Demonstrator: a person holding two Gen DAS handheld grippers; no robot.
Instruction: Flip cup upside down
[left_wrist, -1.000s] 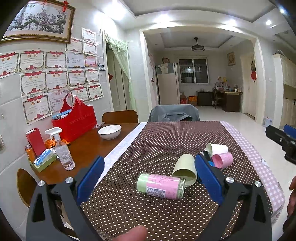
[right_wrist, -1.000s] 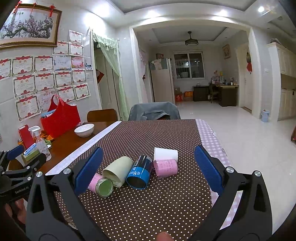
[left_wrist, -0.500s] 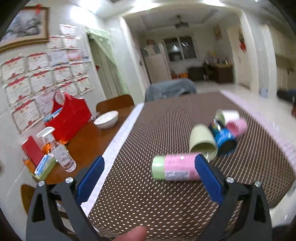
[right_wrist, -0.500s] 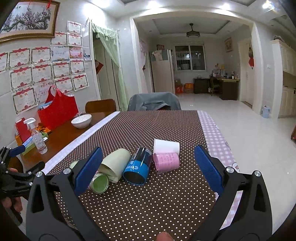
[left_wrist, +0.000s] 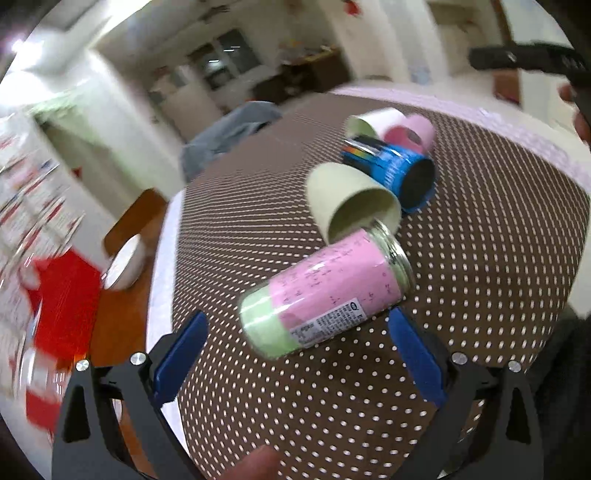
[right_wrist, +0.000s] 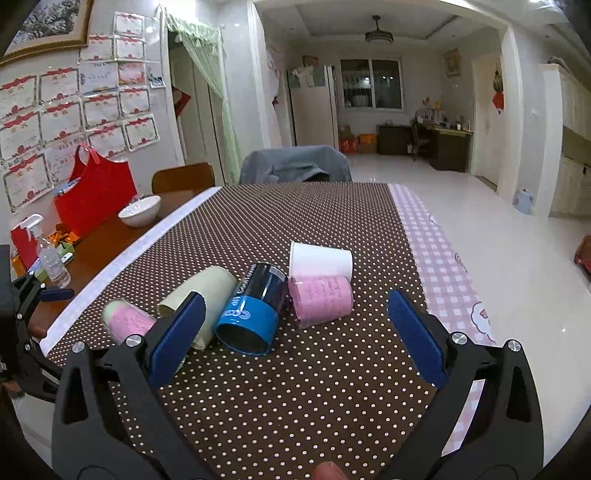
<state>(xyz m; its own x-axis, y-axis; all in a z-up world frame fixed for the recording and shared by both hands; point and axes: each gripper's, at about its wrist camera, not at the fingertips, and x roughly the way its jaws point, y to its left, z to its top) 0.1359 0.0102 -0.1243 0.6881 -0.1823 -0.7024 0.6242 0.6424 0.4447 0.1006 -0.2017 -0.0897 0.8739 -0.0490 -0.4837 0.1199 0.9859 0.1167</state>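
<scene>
Several cups lie on their sides on the brown dotted tablecloth (right_wrist: 295, 387). A pink and green jar (left_wrist: 325, 295) lies nearest my left gripper (left_wrist: 299, 358), which is open, tilted, and just short of it. Behind it lie a pale green cup (left_wrist: 351, 203), a blue cup (left_wrist: 399, 170), a pink cup (left_wrist: 410, 133) and a white cup (left_wrist: 373, 120). My right gripper (right_wrist: 295, 339) is open and empty, in front of the blue cup (right_wrist: 255, 310), pink cup (right_wrist: 321, 299), white cup (right_wrist: 319, 260), pale green cup (right_wrist: 207, 291) and jar (right_wrist: 125, 321).
A white bowl (right_wrist: 139, 210), a red bag (right_wrist: 94, 192) and a spray bottle (right_wrist: 51, 254) stand on the bare wood at the left. A grey-covered chair (right_wrist: 295, 168) stands at the far table end. The pink checked cloth edge (right_wrist: 443, 280) is at the right.
My left gripper has moved in towards the pink and green jar and tilted, so its view is rolled and blurred. My right gripper has drifted slightly closer to the cups. Both stay open.
</scene>
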